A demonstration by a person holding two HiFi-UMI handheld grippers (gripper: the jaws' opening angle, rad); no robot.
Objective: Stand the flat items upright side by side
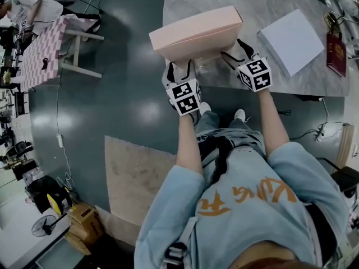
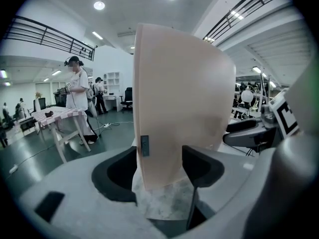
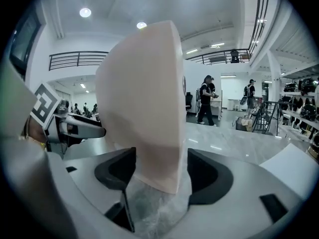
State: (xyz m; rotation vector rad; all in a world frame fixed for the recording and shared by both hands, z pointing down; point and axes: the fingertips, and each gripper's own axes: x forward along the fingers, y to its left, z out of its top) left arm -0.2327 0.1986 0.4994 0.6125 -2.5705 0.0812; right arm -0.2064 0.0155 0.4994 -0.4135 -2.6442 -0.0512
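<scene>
A flat pink box stands on its long edge at the near edge of the marble table, its broad face tilted toward me. My left gripper is shut on its left end, and in the left gripper view the pink box fills the gap between both pads of that gripper. My right gripper is shut on the right end. Seen from the right gripper view, the same box sits between the dark pads of that gripper. A flat white box lies on the table to the right.
A dark red booklet lies at the table's right edge beyond the white box. A pink checked table stands on the floor at far left, and a beige mat lies by my legs. People stand in the room behind.
</scene>
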